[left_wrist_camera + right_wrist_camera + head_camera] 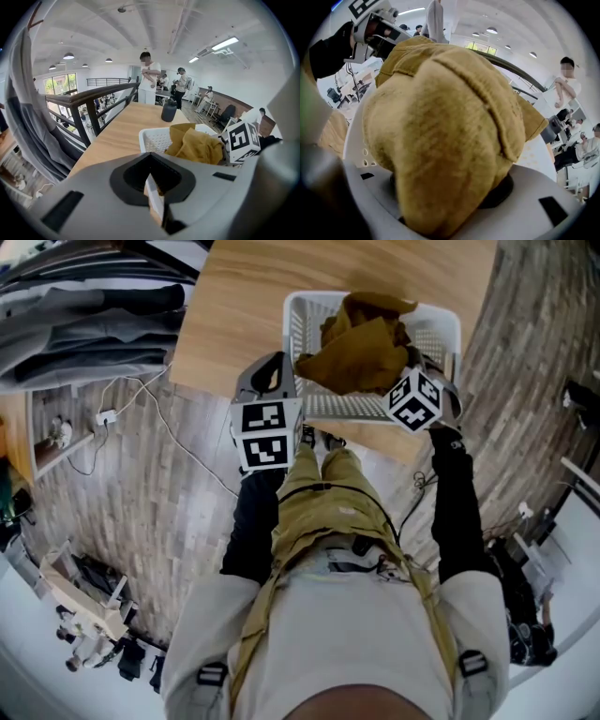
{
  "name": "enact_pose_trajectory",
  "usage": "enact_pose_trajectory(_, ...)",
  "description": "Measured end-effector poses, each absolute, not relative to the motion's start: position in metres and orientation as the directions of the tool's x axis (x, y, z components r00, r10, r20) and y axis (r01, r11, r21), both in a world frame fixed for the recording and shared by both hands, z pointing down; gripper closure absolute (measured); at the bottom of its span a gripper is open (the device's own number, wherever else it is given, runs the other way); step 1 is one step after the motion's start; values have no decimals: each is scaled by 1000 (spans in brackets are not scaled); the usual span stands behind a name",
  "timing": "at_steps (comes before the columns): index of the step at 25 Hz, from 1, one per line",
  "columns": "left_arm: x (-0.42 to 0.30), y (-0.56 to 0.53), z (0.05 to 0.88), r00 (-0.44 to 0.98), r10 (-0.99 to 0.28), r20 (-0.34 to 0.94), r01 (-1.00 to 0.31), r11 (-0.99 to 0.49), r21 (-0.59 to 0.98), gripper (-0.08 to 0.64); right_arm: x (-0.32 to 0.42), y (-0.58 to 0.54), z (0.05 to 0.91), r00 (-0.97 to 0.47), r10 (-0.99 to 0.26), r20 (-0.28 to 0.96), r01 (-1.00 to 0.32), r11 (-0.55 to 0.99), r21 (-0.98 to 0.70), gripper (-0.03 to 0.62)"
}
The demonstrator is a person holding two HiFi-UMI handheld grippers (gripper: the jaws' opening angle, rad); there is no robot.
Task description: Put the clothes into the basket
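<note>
- Head view: a white basket (298, 310) stands at the near edge of a wooden table (234, 296), with a mustard garment (361, 352) heaped in it and rising above the rim. The right gripper (403, 373) is at the garment's near right corner; its fingers are buried in the cloth and only its marker cube (415, 399) shows clearly. The left gripper (276, 369) sits just beside the basket's near left corner, its grey jaws drawn to a point with no cloth on them.
- Left gripper view: the jaws meet in a narrow pale edge inside the dark recess, closed together on nothing. Beyond them the basket holds the garment, whose lower part is hidden behind the wall. A dark cylinder (168, 111) stands farther along the table, and a dark railing (89, 101) runs at the left. The gripper's housing cuts off the near table edge.
- Right gripper view: the garment fills nearly the whole frame and bulges straight out of the jaw recess, covering both fingers, which are clamped on it. The basket's inside cannot be made out.
</note>
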State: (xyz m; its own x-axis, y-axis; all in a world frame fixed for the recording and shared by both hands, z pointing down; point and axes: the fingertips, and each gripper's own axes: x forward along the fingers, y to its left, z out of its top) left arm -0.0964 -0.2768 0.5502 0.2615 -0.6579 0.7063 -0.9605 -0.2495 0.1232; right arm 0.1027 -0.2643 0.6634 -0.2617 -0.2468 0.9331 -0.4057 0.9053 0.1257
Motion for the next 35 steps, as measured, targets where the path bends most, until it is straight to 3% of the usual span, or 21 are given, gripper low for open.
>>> enact_pose_trajectory(22,-88,-260,561,270,-625,732,-953,-280,112,560,97,-248,739,-165,-86,982,-280,959,37,307)
enact_pose_trajectory(35,-83,-252,541,283,-646,709,-948,-300,105,560,102,-241,731,-150,-77,986,-247,968,38,239)
